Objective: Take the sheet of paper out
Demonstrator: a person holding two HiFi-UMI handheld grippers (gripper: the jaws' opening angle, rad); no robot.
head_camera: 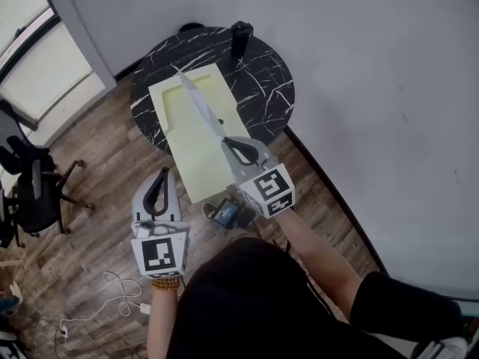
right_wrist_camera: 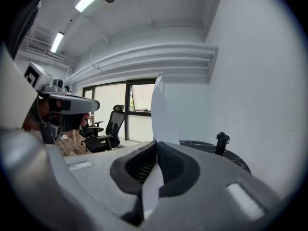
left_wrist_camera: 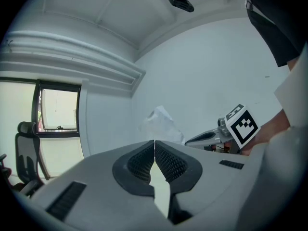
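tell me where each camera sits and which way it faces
Head view: on the person's head, looking down at the round black marbled table; forearms, left tongs and right tongs show.
Left gripper view: on the left tongs, tilted up at white wall and ceiling; its shut, empty jaws show.
Right gripper view: on the right tongs, facing the table; jaws shut on the white sheet of paper.
Head and right gripper views share table, paper, black cylindrical bottle.

black marble table (head_camera: 263, 88), dark bottle (head_camera: 240, 39), office chair (head_camera: 33, 193)
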